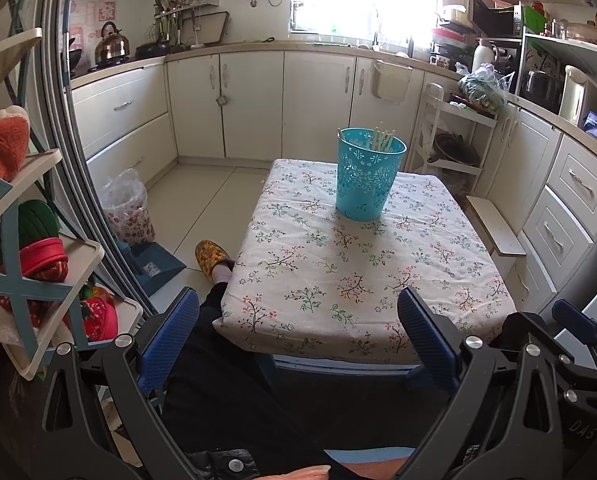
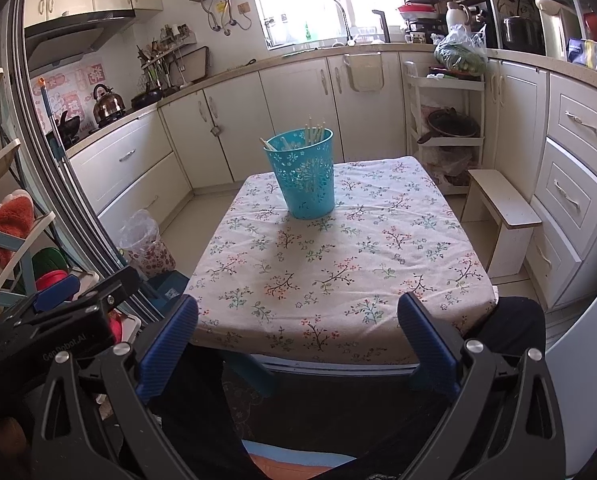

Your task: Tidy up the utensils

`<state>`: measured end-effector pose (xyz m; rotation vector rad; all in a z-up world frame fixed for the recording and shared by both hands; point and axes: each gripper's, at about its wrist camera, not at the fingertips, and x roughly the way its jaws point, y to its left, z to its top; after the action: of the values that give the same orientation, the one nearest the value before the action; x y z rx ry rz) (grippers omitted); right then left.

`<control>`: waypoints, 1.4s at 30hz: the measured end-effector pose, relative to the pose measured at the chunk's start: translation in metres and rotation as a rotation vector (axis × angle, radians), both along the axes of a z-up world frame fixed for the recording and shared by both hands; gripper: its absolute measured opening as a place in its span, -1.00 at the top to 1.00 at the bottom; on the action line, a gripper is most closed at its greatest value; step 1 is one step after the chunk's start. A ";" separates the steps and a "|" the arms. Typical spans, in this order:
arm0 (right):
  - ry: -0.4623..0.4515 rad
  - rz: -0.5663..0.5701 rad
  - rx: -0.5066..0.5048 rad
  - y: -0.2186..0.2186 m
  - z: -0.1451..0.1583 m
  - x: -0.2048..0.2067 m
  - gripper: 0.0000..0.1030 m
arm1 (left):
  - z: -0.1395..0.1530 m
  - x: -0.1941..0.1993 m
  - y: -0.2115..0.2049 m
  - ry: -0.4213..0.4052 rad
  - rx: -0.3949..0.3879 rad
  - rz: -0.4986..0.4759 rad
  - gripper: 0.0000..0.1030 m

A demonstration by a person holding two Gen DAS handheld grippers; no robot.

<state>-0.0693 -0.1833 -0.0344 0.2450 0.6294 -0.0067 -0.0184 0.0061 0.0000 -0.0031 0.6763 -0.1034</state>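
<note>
**Both jaws wide and empty, utensil holder far across the worktop**

Nearest in both wrist views are the grippers themselves: the left gripper and the right gripper each stand with jaws spread wide, nothing between them, held low over the person's dark-clothed lap short of the near edge of the worktop. The floral cloth that covers it looks bare from that edge onward.

Toward the far end stands the turquoise perforated holder, upright, with pale chopsticks leaning inside it. It sits well apart from both sets of jaws, ahead of them and slightly right of centre for the left, slightly left for the right.

The likely risks: the holder looks light and tall, so a push near its rim could tip it and spill the chopsticks; dragging it could bunch the loose cloth; thin sticks may slip from broad pads if pinched off-centre.
</note>
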 end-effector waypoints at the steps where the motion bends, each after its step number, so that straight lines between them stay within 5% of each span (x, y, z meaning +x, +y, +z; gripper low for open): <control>1: -0.002 -0.002 0.002 0.000 0.000 0.000 -0.86 | 0.001 -0.001 0.000 -0.005 0.003 0.000 -0.85; 42: -0.013 -0.001 0.002 -0.001 0.001 -0.004 -0.86 | 0.004 -0.006 0.000 -0.022 0.026 0.006 -0.85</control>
<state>-0.0731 -0.1840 -0.0338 0.2468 0.6160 -0.0059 -0.0239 0.0063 0.0037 0.0214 0.6560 -0.0887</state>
